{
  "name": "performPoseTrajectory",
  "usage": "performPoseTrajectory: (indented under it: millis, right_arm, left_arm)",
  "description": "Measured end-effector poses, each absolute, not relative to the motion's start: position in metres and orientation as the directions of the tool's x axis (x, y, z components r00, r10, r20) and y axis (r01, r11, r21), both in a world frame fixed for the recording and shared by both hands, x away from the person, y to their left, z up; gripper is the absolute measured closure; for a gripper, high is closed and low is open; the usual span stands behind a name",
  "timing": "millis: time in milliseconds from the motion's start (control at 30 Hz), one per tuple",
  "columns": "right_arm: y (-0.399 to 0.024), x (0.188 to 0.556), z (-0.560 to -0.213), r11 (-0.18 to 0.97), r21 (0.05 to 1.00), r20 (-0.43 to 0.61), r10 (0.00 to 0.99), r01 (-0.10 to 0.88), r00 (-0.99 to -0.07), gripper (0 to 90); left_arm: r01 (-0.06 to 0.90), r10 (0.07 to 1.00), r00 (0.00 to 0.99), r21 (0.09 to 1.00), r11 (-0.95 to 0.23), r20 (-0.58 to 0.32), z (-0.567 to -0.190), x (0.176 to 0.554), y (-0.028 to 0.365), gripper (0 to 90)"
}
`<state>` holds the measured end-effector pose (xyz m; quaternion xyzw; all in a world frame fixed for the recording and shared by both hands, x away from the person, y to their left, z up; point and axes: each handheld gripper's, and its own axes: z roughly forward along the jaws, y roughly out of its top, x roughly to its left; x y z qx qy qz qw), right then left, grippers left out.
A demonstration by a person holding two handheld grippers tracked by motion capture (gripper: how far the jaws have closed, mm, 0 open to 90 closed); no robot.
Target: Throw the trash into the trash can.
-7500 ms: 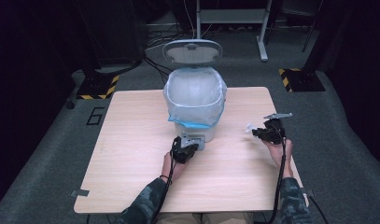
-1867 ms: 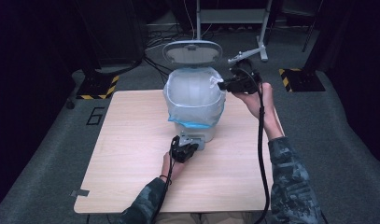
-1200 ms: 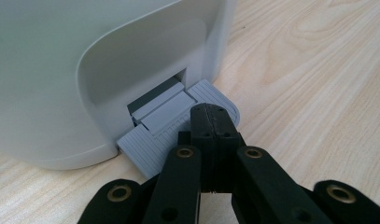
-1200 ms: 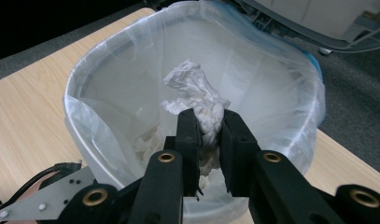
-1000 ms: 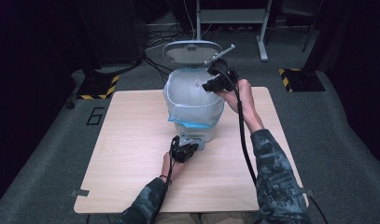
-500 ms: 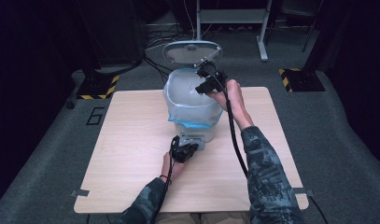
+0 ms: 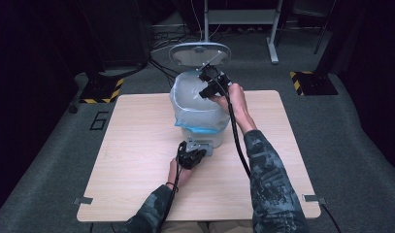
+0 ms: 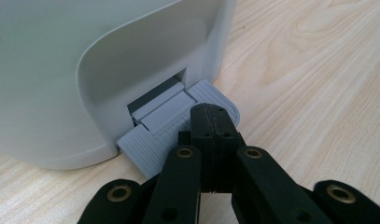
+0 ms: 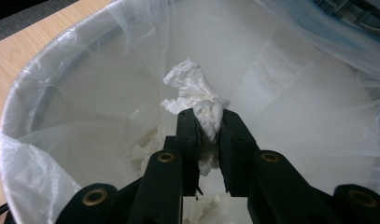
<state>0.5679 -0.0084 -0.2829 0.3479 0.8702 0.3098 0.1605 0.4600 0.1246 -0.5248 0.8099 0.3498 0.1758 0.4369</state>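
Right gripper (image 9: 204, 122) has moved over the bin (image 7: 200, 104) (clamping tissue (image 9: 193, 91)); left gripper (image 8: 209, 116) closed, empty, on pedal (image 8: 152, 140).

Pale wooden table (image 7: 137, 160) bearing lined pedal bin (image 7: 201, 109)

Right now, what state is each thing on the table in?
White pedal bin: lid up.
Grey foot pedal: pressed by the shut left hand-held gripper.
Clear plastic liner: open, draped over the rim.
Crumpled white tissue: clamped in the right hand-held gripper, over the bin.
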Motion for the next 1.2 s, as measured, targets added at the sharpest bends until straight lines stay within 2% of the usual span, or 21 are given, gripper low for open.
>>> performPoseTrajectory:
  millis: [167, 233, 300, 367, 433, 567, 700, 933, 1200]
  right_arm:
    - [-0.006, 0.569, -0.284, 0.561, 0.654, -0.055, 0.704, 0.507, -0.708, 78.7]
    - [-0.007, 0.571, -0.285, 0.558, 0.653, -0.049, 0.706, 0.512, -0.707, 75.5]
    - [-0.007, 0.572, -0.286, 0.555, 0.662, -0.057, 0.708, 0.504, -0.704, 53.3]
    - [-0.007, 0.570, -0.286, 0.550, 0.655, -0.041, 0.711, 0.518, -0.702, 36.0]
    - [-0.009, 0.567, -0.285, 0.570, 0.667, -0.082, 0.696, 0.479, -0.714, 21.3]
    - [-0.016, 0.559, -0.281, 0.571, 0.684, -0.095, 0.687, 0.454, -0.720, 5.9]
    - [-0.025, 0.550, -0.275, 0.550, 0.704, -0.078, 0.689, 0.450, -0.720, 0.0]
    - [-0.046, 0.529, -0.265, 0.521, 0.750, -0.093, 0.694, 0.408, -0.714, 0.0]
    - [-0.079, 0.512, -0.272, 0.473, 0.780, -0.073, 0.719, 0.410, -0.691, 0.0]
  left_arm:
    - [0.413, 0.720, 0.693, 0.831, -0.373, -0.021, -0.525, 0.460, 0.125, 89.8]
    - [0.413, 0.721, 0.693, 0.831, -0.373, -0.021, -0.525, 0.460, 0.124, 89.8]
    - [0.413, 0.721, 0.693, 0.831, -0.373, -0.021, -0.525, 0.460, 0.124, 89.8]
    - [0.413, 0.720, 0.693, 0.831, -0.373, -0.021, -0.525, 0.460, 0.125, 89.8]
    - [0.413, 0.720, 0.694, 0.831, -0.373, -0.021, -0.525, 0.460, 0.125, 89.8]
    - [0.413, 0.720, 0.693, 0.831, -0.374, -0.020, -0.525, 0.460, 0.125, 89.8]
    - [0.413, 0.721, 0.693, 0.831, -0.374, -0.020, -0.525, 0.460, 0.124, 89.8]
    - [0.407, 0.720, 0.694, 0.830, -0.380, -0.011, -0.525, 0.459, 0.124, 89.8]
    - [0.409, 0.722, 0.692, 0.832, -0.374, -0.015, -0.525, 0.460, 0.124, 89.8]
